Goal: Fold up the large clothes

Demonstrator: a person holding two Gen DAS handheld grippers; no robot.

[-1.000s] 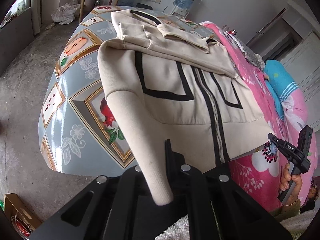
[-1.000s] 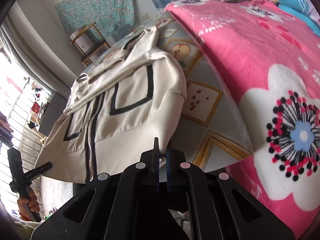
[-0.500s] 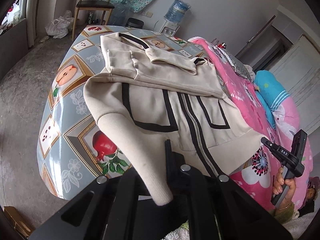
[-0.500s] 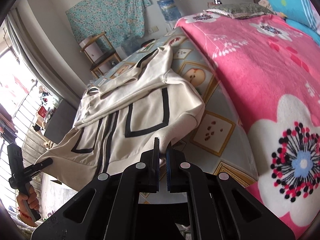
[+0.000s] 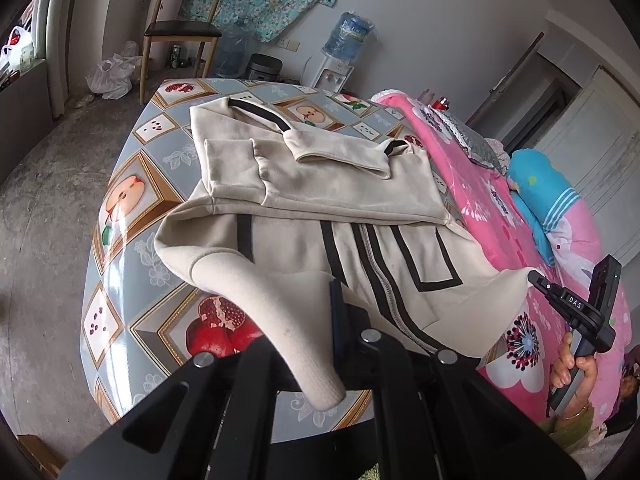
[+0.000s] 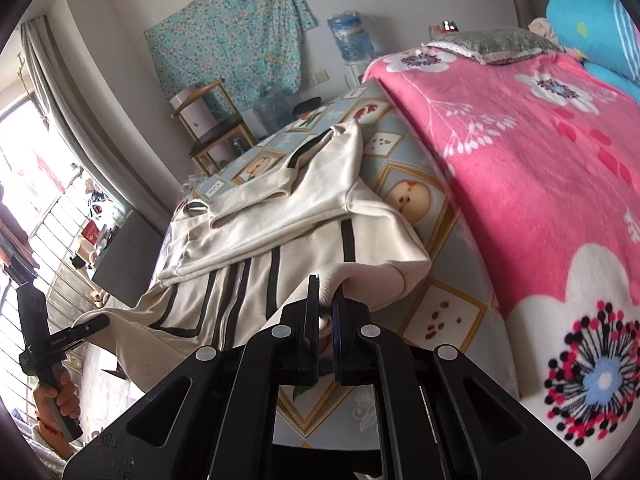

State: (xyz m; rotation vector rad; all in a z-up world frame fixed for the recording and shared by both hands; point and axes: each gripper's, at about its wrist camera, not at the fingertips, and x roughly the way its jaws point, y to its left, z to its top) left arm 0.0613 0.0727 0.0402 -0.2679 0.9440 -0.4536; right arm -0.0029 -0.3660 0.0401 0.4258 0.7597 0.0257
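A cream zip jacket with black stripes [image 5: 320, 216] lies on the fruit-patterned table [image 5: 128, 208], its sleeves folded across the chest. My left gripper [image 5: 334, 300] is shut on the jacket's hem corner, which hangs over its fingers. My right gripper [image 6: 326, 300] is shut on the other hem corner [image 6: 328, 280]. Both hold the hem lifted off the table's near edge. The jacket [image 6: 280, 216] also shows in the right wrist view. Each gripper shows in the other's view, the right one [image 5: 536, 278] at right and the left one [image 6: 100, 322] at left.
A bed with a pink flowered blanket [image 6: 540, 160] runs along the table's right side, with a blue pillow [image 5: 548, 196]. A wooden chair [image 5: 180, 32], water dispenser [image 5: 340, 60] and plastic bags [image 5: 112, 76] stand beyond the table. Bare concrete floor [image 5: 36, 200] lies to the left.
Both grippers have risen and moved forward over the table with the hem in them, carrying the lower part of the jacket up towards the folded sleeves.
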